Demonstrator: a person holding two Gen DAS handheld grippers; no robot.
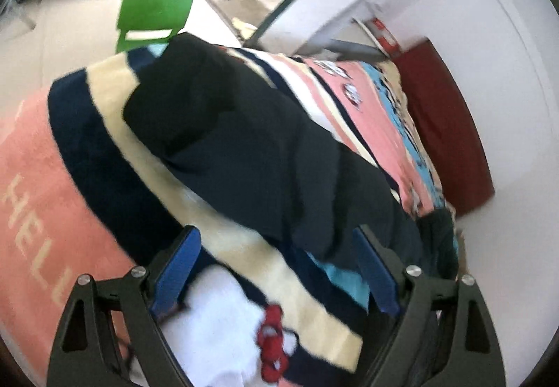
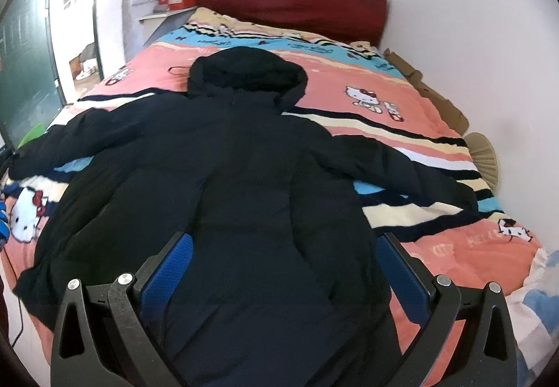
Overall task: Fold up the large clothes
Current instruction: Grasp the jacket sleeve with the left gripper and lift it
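You're working over a bed [image 2: 436,128] with a striped cartoon quilt, a dark glass door [image 2: 24,65] on the far left and a red headboard [image 2: 293,9] against the far wall. The coat [image 2: 244,177] lies spread flat on the quilt, hood [image 2: 248,72] far, sleeves thrown out to both sides, which looks like a layout ready for folding. Your left gripper [image 1: 276,268] hangs released over the coat's left side, where the left sleeve [image 1: 181,97] runs toward a green chair [image 1: 150,16]; nothing sits between its blue pads [image 1: 178,268]. Your right gripper [image 2: 283,271] is likewise spread wide and empty above the near hem, probably placed to take the bottom edge.
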